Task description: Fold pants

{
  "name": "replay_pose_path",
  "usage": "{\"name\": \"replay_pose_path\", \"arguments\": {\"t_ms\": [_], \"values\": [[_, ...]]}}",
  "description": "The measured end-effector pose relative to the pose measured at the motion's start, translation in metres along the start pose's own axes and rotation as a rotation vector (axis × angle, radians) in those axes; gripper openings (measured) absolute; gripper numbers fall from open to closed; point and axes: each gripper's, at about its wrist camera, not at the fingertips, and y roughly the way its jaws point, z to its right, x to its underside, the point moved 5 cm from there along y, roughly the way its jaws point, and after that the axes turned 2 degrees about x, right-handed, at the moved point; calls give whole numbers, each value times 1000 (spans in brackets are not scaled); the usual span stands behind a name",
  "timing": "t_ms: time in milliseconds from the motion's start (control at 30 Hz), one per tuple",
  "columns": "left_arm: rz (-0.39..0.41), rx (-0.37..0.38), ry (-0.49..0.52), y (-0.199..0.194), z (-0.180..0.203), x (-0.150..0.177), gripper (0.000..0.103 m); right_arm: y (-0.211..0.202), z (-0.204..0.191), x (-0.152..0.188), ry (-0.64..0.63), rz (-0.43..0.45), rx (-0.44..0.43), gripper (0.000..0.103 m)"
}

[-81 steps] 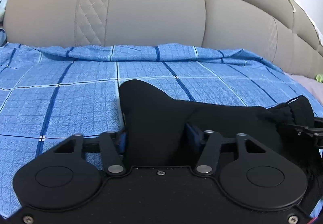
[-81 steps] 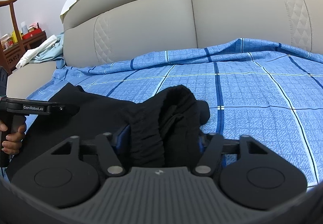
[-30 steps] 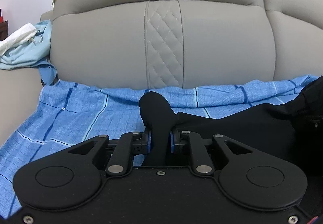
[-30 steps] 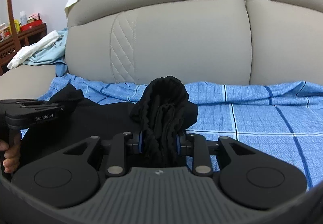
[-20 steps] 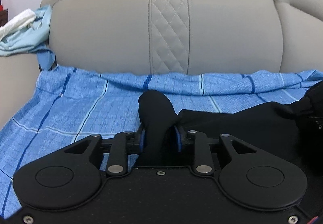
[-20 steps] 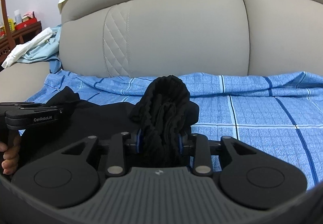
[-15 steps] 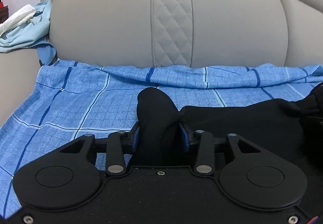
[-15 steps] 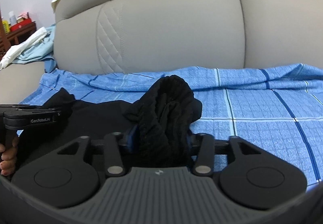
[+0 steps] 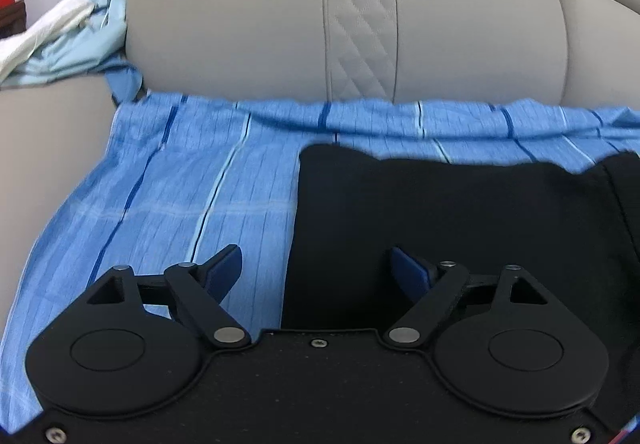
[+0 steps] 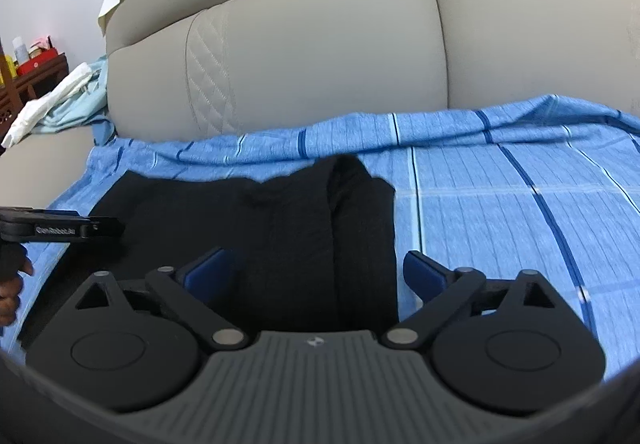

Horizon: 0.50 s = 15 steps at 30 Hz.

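The black pants (image 9: 460, 212) lie flat on the blue checked sheet (image 9: 192, 172), their far edge close to the sofa back. My left gripper (image 9: 318, 264) is open over the pants' left edge and holds nothing. My right gripper (image 10: 316, 268) is open over the gathered waistband end (image 10: 356, 228), which lies flat between the blue pads (image 10: 208, 272). The left gripper's body also shows in the right wrist view (image 10: 60, 230), with the hand that holds it.
The beige sofa back (image 9: 340, 24) rises right behind the sheet. A pale blue and white cloth (image 9: 60, 44) is heaped on the armrest at the left. A wooden shelf with small items (image 10: 28, 72) stands at the far left.
Both grippers have opened and let go of the pants. The cloth that stood bunched between each pair of fingers has dropped flat onto the sheet near the sofa back.
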Motion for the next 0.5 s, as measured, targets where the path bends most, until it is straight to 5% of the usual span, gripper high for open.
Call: {"name": "replay_pose_path", "arguments": {"t_ms": [133, 200, 500], "values": [[-45, 22, -9, -19, -2, 25, 82, -17, -11, 24, -41, -2, 40, 97], [-53, 31, -15, -27, -2, 40, 83, -20, -14, 36, -56, -4, 65, 81], [-2, 80, -94, -60, -20, 85, 90, -50, -14, 64, -26, 50, 76, 74]]}}
